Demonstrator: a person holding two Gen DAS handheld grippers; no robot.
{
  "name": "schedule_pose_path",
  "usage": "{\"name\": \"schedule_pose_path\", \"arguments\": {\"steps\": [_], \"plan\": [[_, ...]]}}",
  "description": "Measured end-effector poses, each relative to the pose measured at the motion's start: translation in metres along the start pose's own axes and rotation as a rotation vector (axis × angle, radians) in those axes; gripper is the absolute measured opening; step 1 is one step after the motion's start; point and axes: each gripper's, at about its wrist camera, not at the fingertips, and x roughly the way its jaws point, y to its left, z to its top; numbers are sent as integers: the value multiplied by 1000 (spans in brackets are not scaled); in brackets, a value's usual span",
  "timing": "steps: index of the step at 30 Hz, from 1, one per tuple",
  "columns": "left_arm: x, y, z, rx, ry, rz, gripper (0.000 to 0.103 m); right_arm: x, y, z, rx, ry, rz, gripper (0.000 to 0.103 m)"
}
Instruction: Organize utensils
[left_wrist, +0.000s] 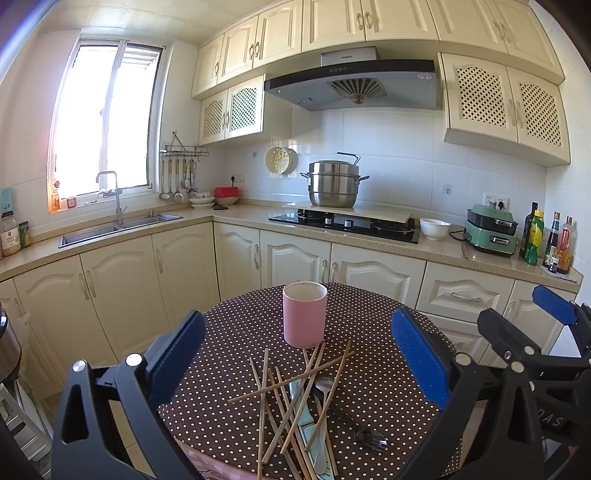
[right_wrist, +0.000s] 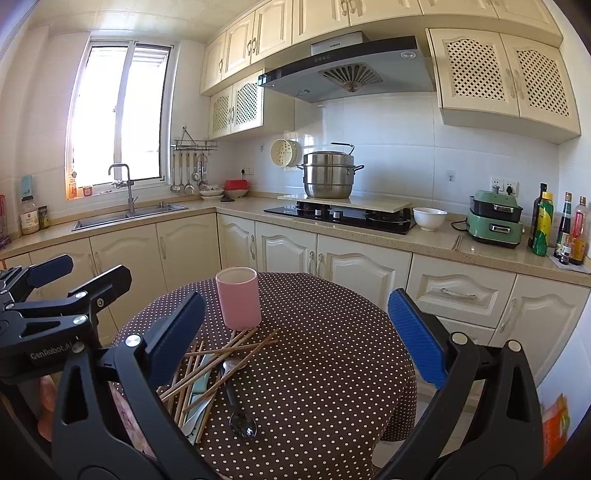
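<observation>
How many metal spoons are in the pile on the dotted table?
2 visible: a silver metal spoon with its bowl toward the pink cup, and a black-handled spoon at the pile's right edge. Chopsticks may hide more.

Both wrist views look level across the dotted table (left_wrist: 236, 332) toward the stove (left_wrist: 343, 223); the right view sits further right. Both share the pink cup (right_wrist: 238, 302).
</observation>
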Motion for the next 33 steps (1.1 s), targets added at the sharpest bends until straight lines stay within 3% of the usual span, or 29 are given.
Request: {"name": "schedule_pose_path", "arguments": {"steps": [14,21,24,27,29,31,33], "plan": [[28,4,-2,3,57,5,99,28,-4,-5,21,62,19,97],[62,11,-13,-22,159,-25,99,57,-5,-15,45,135,102,97],[83,13,-21,6,211,-13,99,75,-5,-23,51,185,117,89],[107,26,-29,14,276,0,98,99,-5,-33,50,251,122,71],[122,36,-35,1,312,-21,92,114,-4,-42,57,299,125,62],[138,44,-42,0,363,-48,75,130,-5,-52,76,351,148,59],[153,48,-50,0,412,-77,67,143,-4,-60,88,396,161,58]]}}
